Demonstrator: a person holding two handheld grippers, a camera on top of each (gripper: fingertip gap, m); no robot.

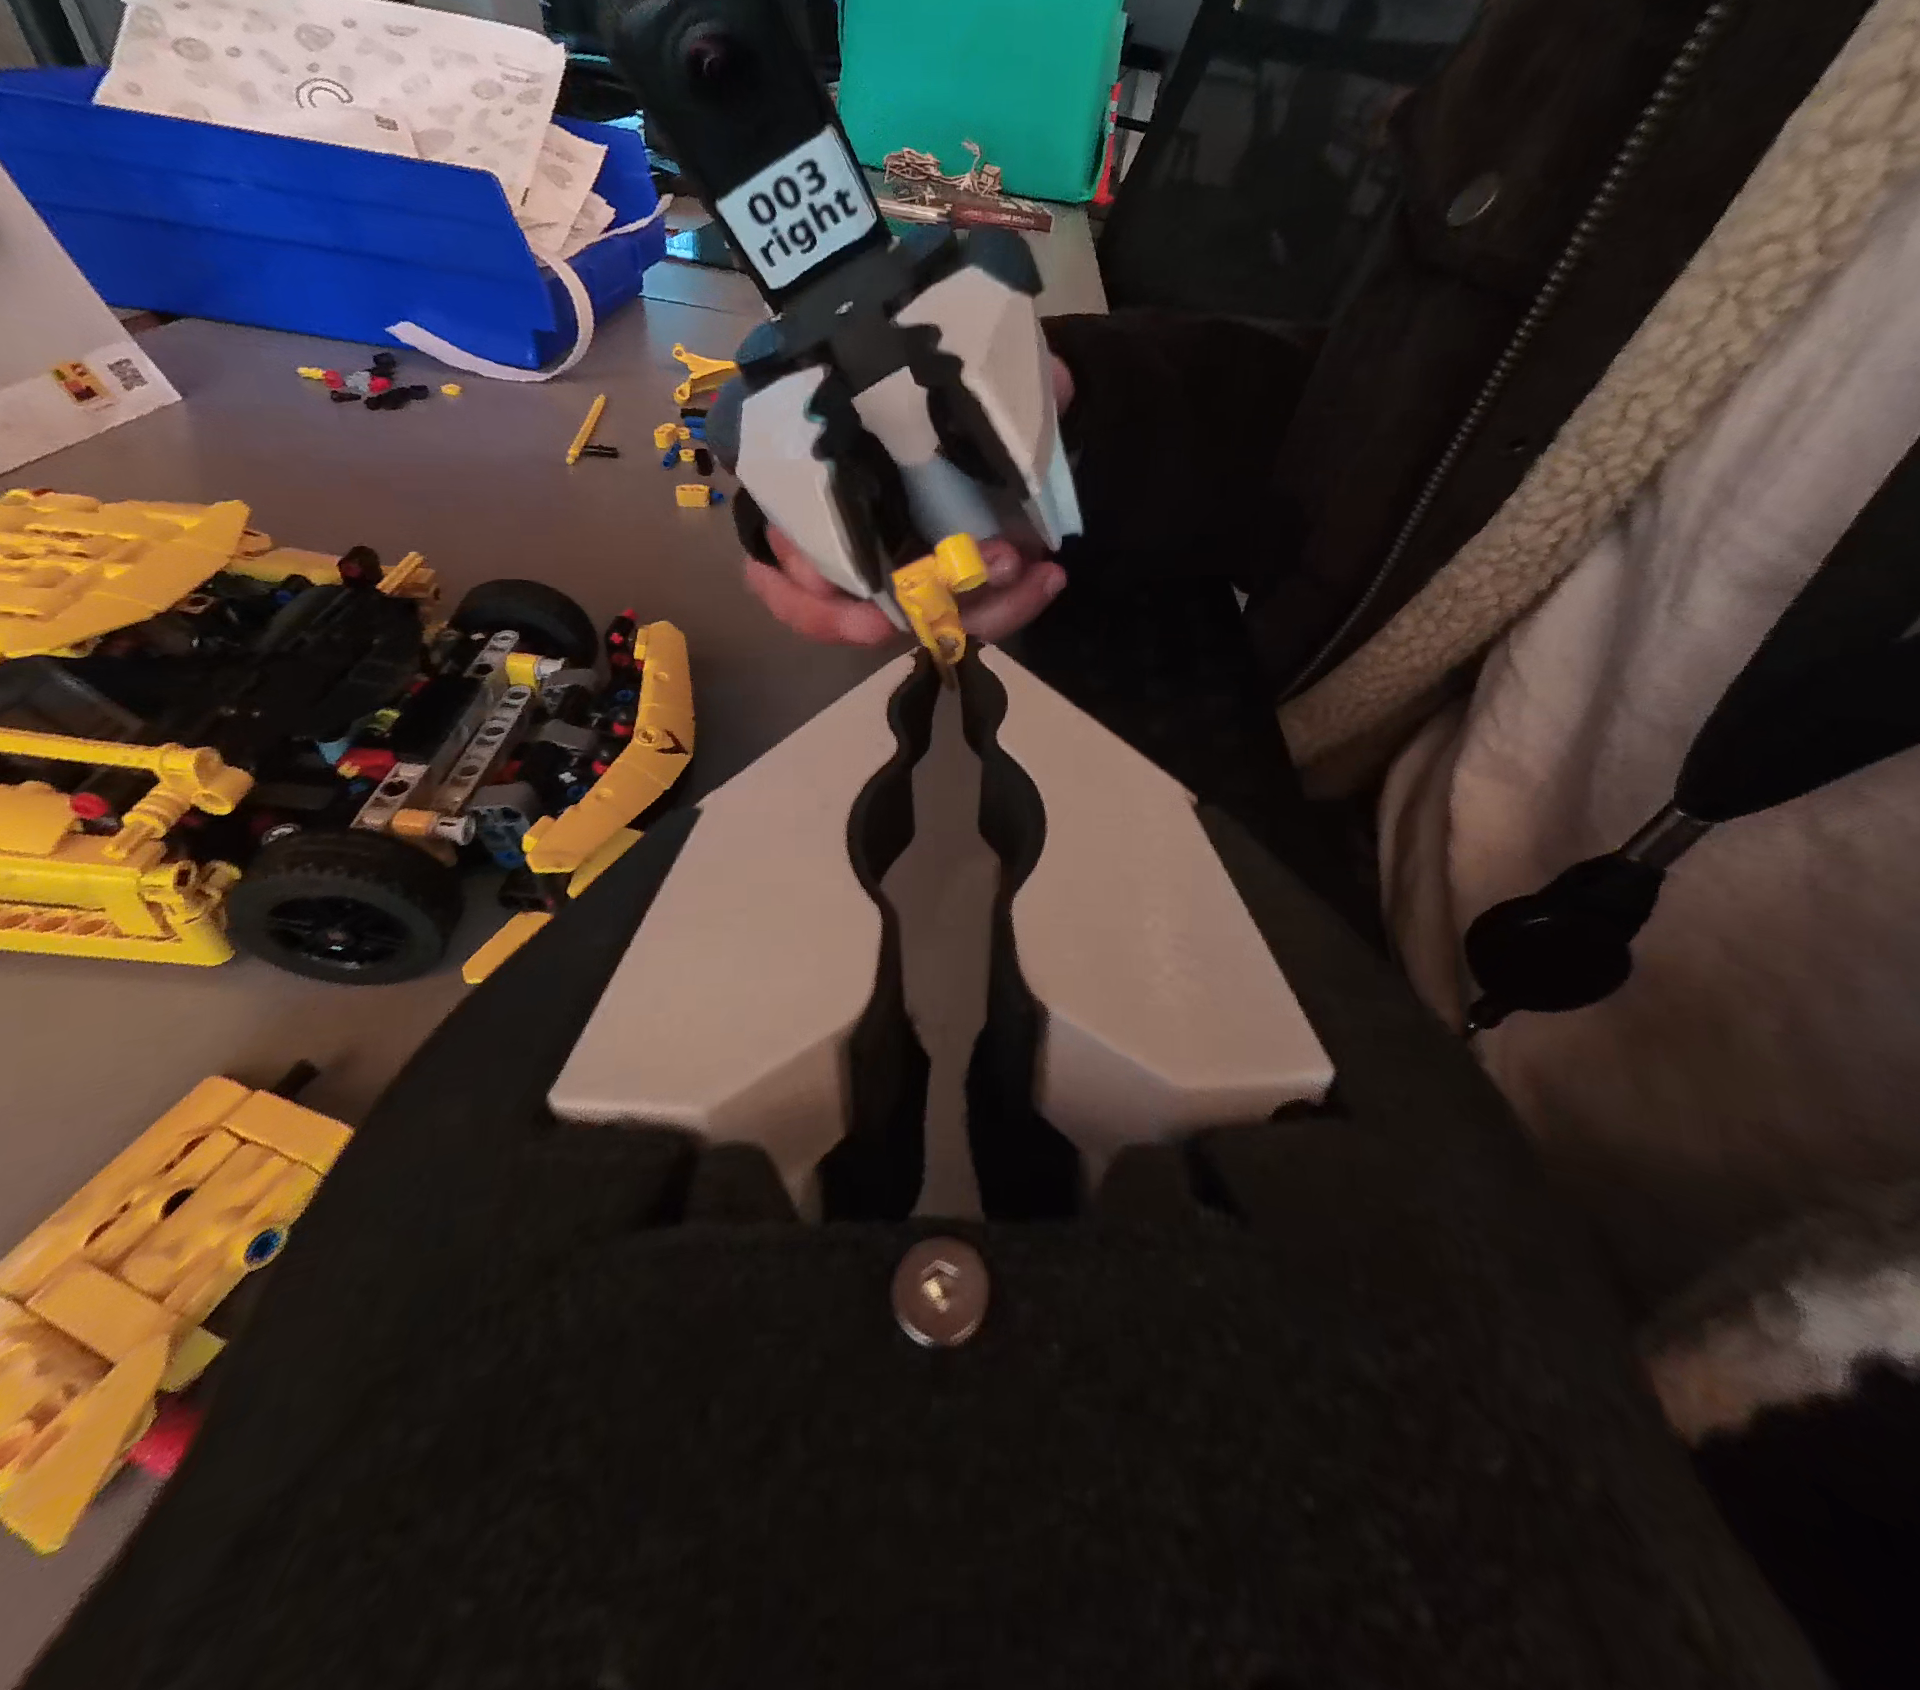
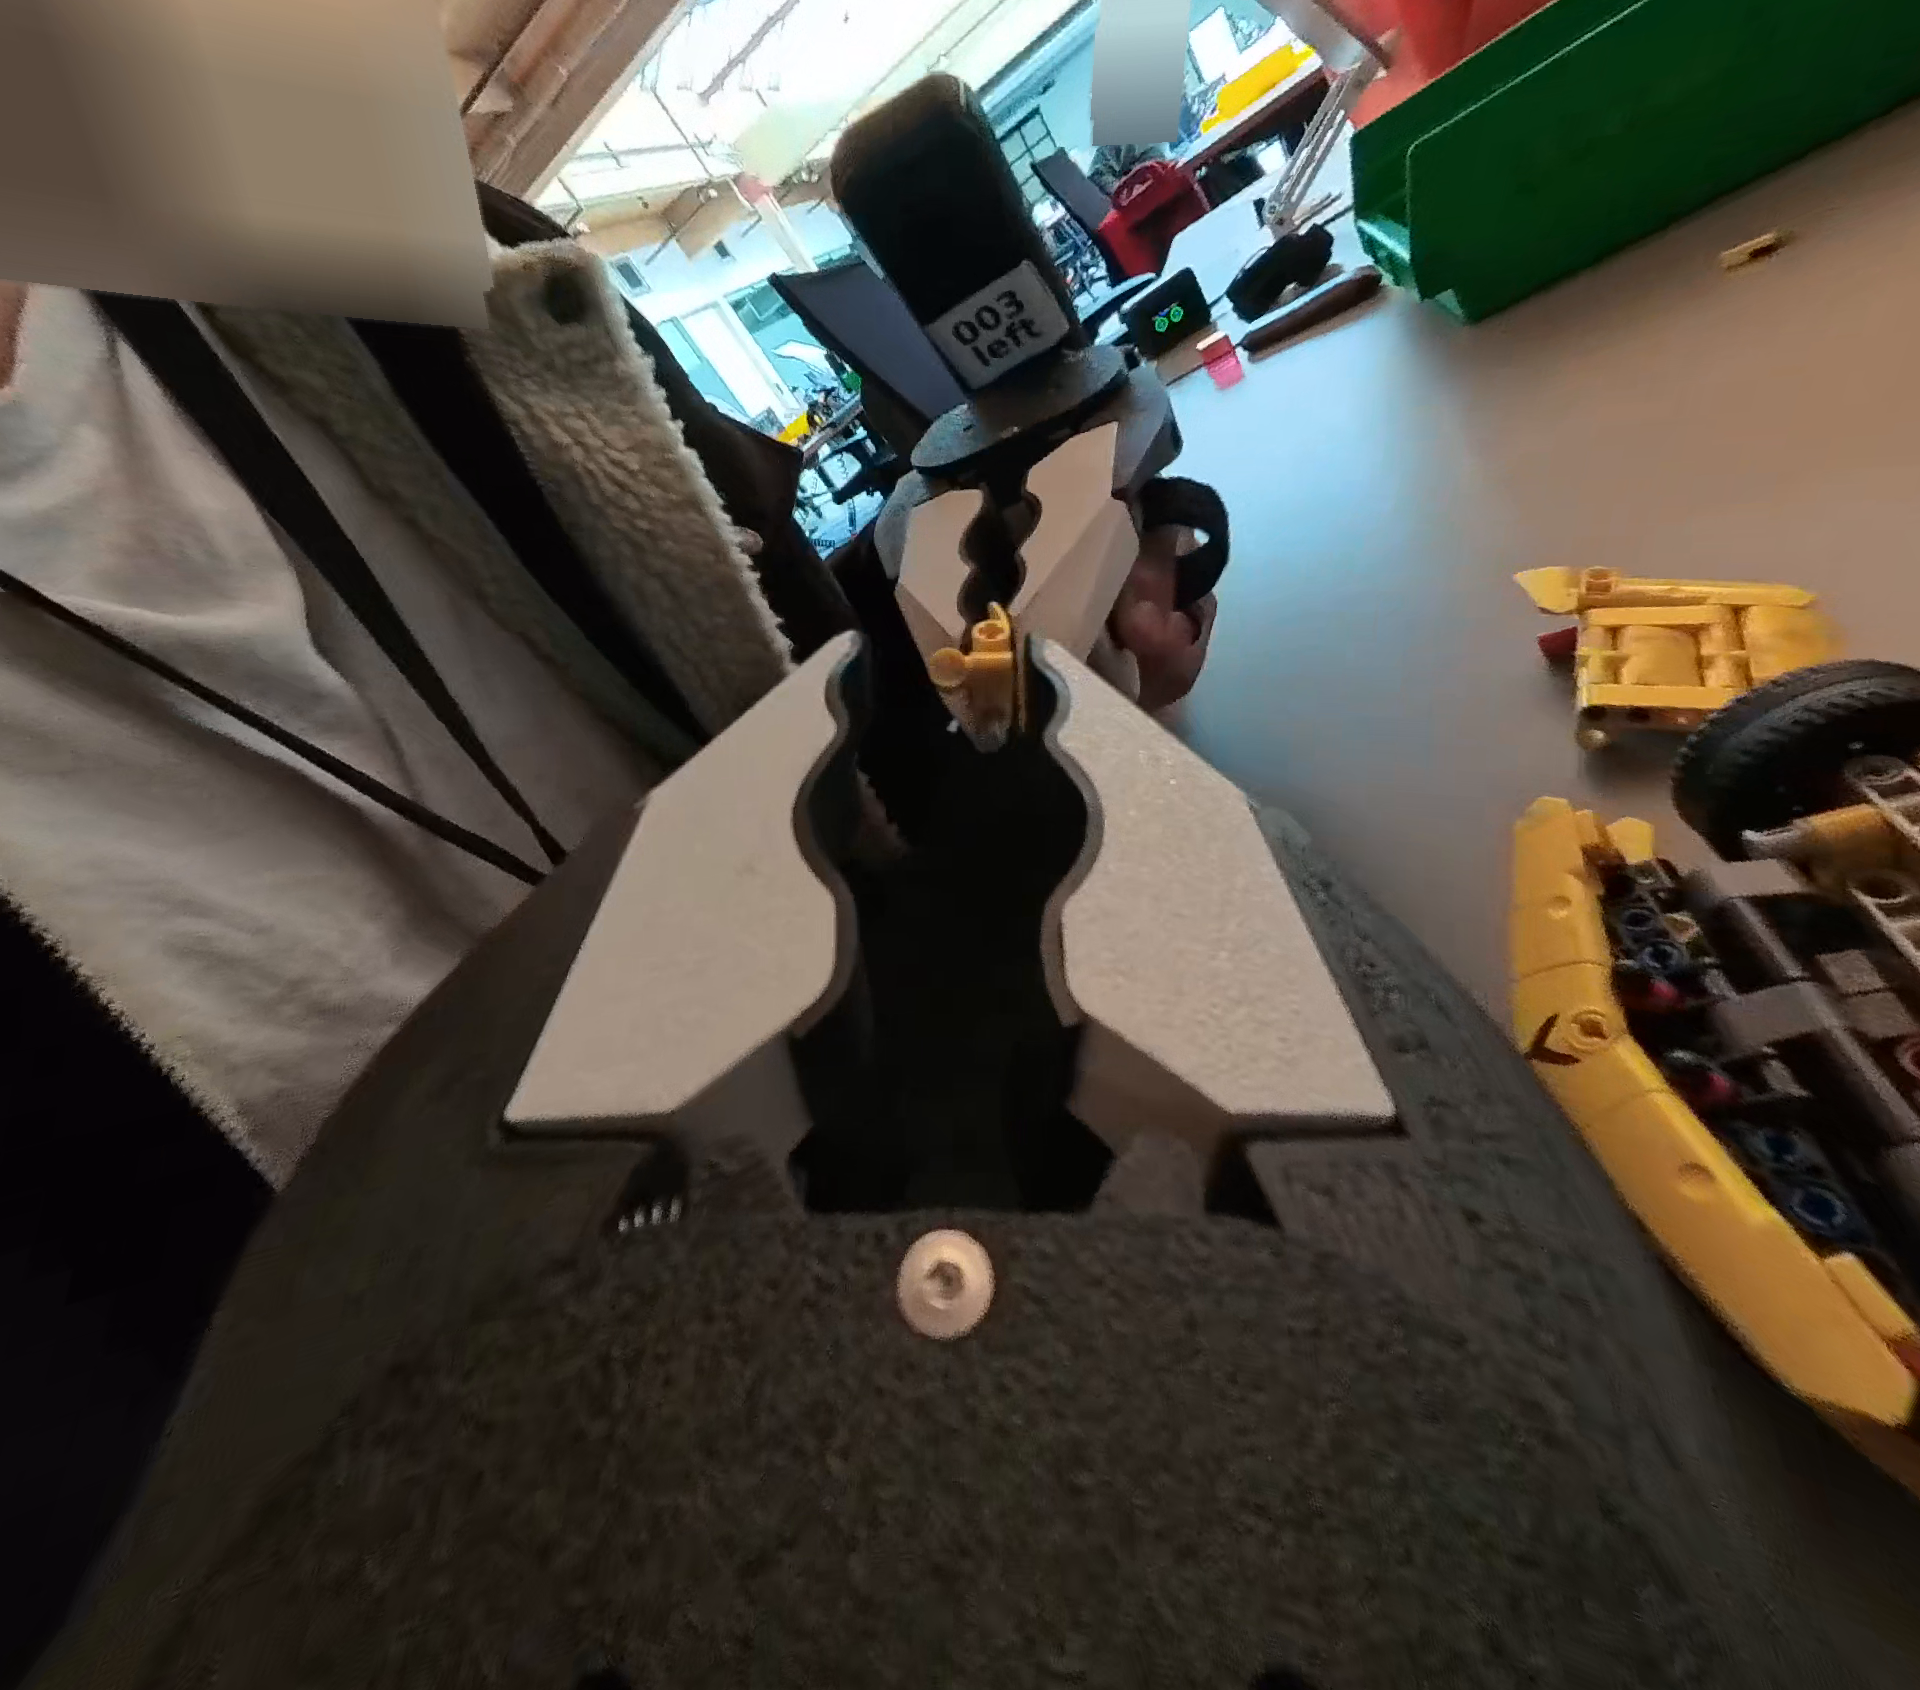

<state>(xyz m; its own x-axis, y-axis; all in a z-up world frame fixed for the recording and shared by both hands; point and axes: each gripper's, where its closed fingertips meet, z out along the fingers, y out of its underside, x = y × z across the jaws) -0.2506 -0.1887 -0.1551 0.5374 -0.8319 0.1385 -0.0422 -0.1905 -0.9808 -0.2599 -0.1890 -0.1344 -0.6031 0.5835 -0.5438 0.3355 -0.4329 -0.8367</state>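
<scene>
Grippers meet tip to tip: left gripper and right gripper both clench one small yellow plastic connector piece above the grey table.

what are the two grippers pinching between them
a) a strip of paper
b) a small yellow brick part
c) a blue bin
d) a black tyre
b: the left gripper and the right gripper meet tip to tip in the air, above the table, both closed on the small yellow part.
</scene>
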